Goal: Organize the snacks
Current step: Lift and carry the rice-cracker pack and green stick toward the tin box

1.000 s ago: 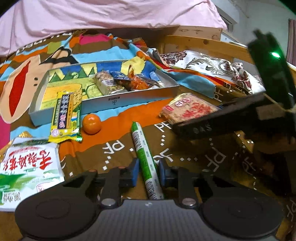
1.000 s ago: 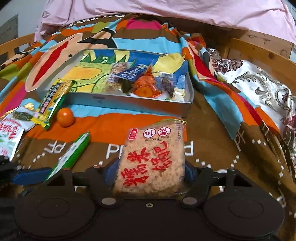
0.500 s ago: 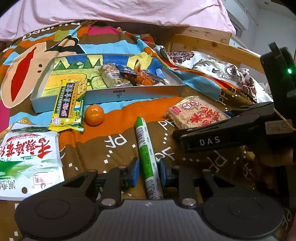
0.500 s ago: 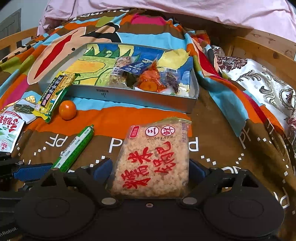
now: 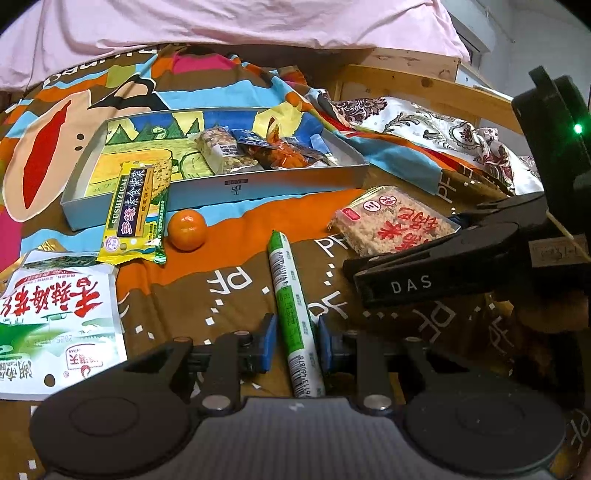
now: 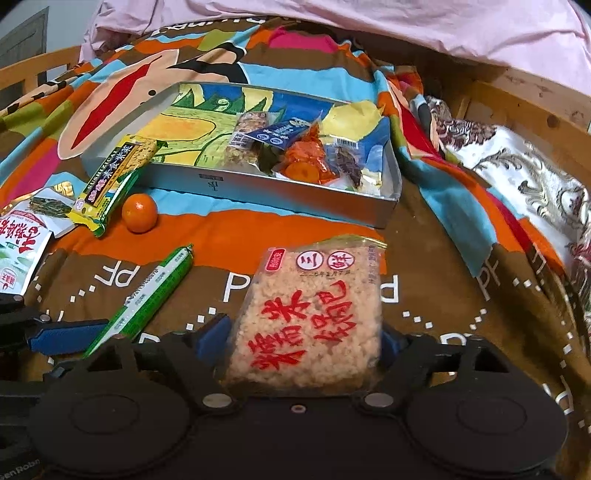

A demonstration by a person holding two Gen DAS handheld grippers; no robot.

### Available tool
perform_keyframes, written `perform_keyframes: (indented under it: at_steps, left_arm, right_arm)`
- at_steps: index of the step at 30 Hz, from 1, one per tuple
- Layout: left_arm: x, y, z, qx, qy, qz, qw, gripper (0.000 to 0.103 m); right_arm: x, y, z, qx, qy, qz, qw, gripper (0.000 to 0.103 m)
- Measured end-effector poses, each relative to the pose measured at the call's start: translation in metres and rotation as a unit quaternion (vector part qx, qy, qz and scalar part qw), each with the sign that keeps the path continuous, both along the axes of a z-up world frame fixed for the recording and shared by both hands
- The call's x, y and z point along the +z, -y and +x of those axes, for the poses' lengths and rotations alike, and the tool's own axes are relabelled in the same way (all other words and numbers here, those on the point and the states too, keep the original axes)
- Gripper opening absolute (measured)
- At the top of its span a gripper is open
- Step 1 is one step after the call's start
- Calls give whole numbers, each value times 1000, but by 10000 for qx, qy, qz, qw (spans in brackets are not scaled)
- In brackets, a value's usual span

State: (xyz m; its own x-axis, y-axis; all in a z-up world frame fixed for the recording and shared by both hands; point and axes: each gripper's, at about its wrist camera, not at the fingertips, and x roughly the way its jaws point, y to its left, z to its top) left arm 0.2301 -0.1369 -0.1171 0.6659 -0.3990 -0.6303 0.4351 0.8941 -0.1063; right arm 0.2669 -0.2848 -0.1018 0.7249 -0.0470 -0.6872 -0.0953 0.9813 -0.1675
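Pickup step – left gripper is pinched on the green stick, right gripper has just been closing around the rice cake, pads probably touching it. Both snacks lie on the blanket near the tray – next move is lifting them into it.

A bright cartoon-print bedspread is covering the bed. A pink quilt is lying bunched at twelve o'clock. A wooden bed rail is running along at two o'clock, with a floral cloth draping beside it.
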Motion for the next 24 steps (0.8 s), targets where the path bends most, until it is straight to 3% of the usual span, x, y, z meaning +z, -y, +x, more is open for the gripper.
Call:
perform_keyframes:
  at_steps: [10,15,24]
  left_arm:
    - [7,0,-14,180,4,186,9997,21]
    - [13,-11,-31,355,-153,-15,9993,20]
    - [24,-24,-57,619,-418,-251,9969,19]
  right_arm:
    - [10,-4,-21,173,172,-267,9993,73]
    - [20,-8,-42,301,439,-471,9975,73]
    - [39,-7,-75,348,948,-408,9941,73]
